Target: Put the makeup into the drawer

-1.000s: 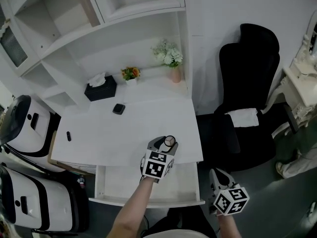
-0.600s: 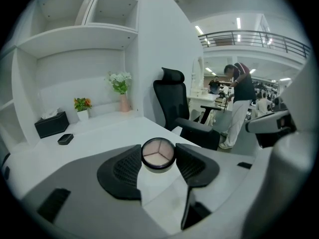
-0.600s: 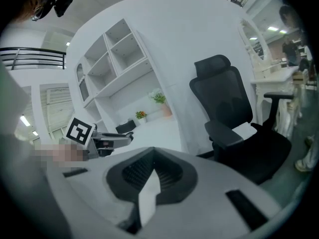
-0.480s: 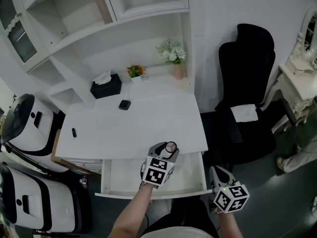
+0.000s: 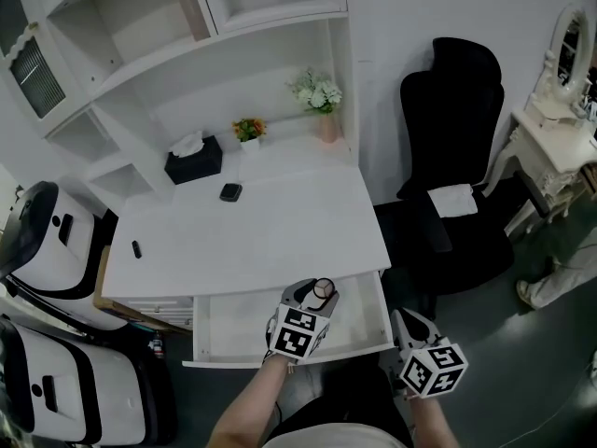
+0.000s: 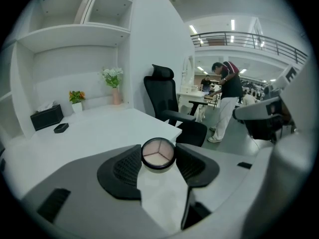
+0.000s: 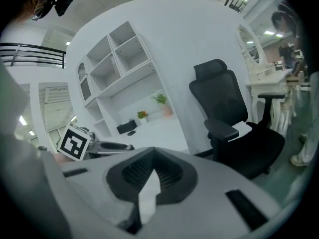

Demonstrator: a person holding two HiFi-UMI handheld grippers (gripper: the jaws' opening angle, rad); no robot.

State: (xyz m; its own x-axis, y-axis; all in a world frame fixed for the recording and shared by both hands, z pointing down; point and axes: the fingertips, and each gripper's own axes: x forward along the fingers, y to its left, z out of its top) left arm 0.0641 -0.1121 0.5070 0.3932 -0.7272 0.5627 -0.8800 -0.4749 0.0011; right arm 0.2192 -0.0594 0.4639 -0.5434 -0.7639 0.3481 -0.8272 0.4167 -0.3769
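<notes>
The white desk (image 5: 242,236) stands under wall shelves, with a black office chair (image 5: 457,185) beside its right end. Below the desk's front edge the drawer (image 5: 233,320) is pulled out, its white inside showing.

The left gripper (image 5: 315,295) shows in the head view over the right half of the drawer, close to the desk's front edge. Its jaws stand partly apart and pinch the makeup compact (image 6: 158,154) by its opposite sides, one black ribbed pad pressed against each side of the rim. The compact is round and black-rimmed, with three pale wedge-shaped shades facing up. It is held clear of the drawer floor.

The right gripper (image 5: 408,322) is off to the right of the drawer's corner, over the dark floor. Its jaws are pressed together at the tips, with nothing between them.

Far back on the desk sit a black tissue box (image 5: 193,160) and a small black case (image 5: 230,192).
</notes>
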